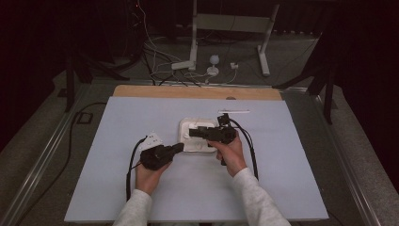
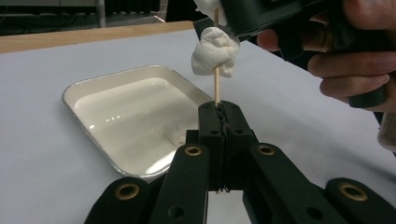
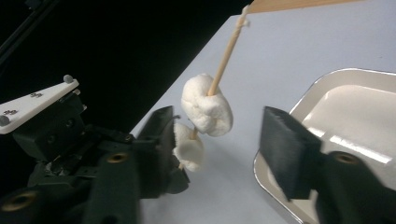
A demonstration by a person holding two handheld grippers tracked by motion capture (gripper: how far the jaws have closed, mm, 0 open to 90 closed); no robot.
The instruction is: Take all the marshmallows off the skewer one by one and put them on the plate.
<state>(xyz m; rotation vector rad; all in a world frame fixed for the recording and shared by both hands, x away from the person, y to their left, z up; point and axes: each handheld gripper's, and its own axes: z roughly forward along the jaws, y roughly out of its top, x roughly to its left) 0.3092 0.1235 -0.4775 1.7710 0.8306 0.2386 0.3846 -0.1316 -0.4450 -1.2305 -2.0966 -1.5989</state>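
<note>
My left gripper (image 2: 219,122) is clenched tight on the lower end of a thin wooden skewer (image 2: 216,88), which stands nearly upright out of the pinch. In the high view this gripper (image 1: 177,147) sits at about seven o'clock of the shallow white rectangular tray (image 1: 186,127), just beside its near corner.

Two soft white marshmallows are threaded on the skewer. In the right gripper view the upper marshmallow (image 3: 207,111) rides higher on the stick and the lower marshmallow (image 3: 189,148) hangs at seven o'clock of it, touching the inner face of my right gripper's left jaw. The skewer (image 3: 226,58) runs on past both, its bare tip pointing toward one o'clock.

My right gripper (image 3: 219,144) stands with its jaws apart around the marshmallows: one pad rests against the lower one, the other pad is clear of both, so nothing is squeezed. In the high view it (image 1: 194,133) reaches over the tray from the three o'clock side.

The tray (image 2: 116,84) lies flat on the pale blue tabletop (image 1: 263,155), its glossy inside catching the light, at ten o'clock of my clenched left jaws in the left gripper view.
</note>
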